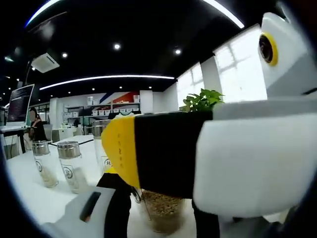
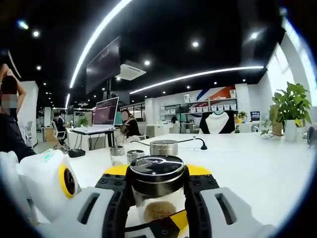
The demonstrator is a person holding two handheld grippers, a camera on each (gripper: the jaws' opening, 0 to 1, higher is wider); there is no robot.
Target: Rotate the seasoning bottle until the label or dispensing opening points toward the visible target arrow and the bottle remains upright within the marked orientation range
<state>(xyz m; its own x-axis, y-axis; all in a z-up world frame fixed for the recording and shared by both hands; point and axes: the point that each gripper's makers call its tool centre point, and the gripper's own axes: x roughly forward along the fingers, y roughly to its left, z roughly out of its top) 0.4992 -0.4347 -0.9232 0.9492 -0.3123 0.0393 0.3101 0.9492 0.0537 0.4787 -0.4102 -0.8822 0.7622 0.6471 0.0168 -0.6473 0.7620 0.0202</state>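
Standing upright between the jaws of the right gripper (image 2: 157, 198), the seasoning bottle (image 2: 157, 191) is a clear glass jar with a shiny metal cap (image 2: 156, 166), seen in the right gripper view close to the camera; the jaws press against the jar just below the cap on both sides, clamped on it. Brown granules (image 2: 158, 210) fill the lower part of the jar. Its long axis runs vertically, cap uppermost; no label face or dispensing opening can be made out, so its heading cannot be told. It rests on a white table (image 2: 257, 163).

Beyond it on the table stand three more metal-capped jars: one directly behind (image 2: 163, 147), and two smaller-looking ones to the left (image 2: 135, 155) (image 2: 117, 150). A potted plant (image 2: 292, 110) stands at the far right, and a laptop (image 2: 105, 113) on a desk at the far left.

In the left gripper view the right gripper (image 1: 198, 153) crosses the frame from the right as a white, black and yellow body, with the granule-filled base of the seasoning bottle (image 1: 163, 210) showing beneath it. Two upright capped jars (image 1: 69, 166) (image 1: 43, 162) with grain in their bottoms stand to the left on the table (image 1: 29, 193), and another (image 1: 101, 148) is partly hidden behind the yellow part. The left gripper (image 1: 116, 213) shows at the bottom, but whether its jaws are apart or together cannot be told.
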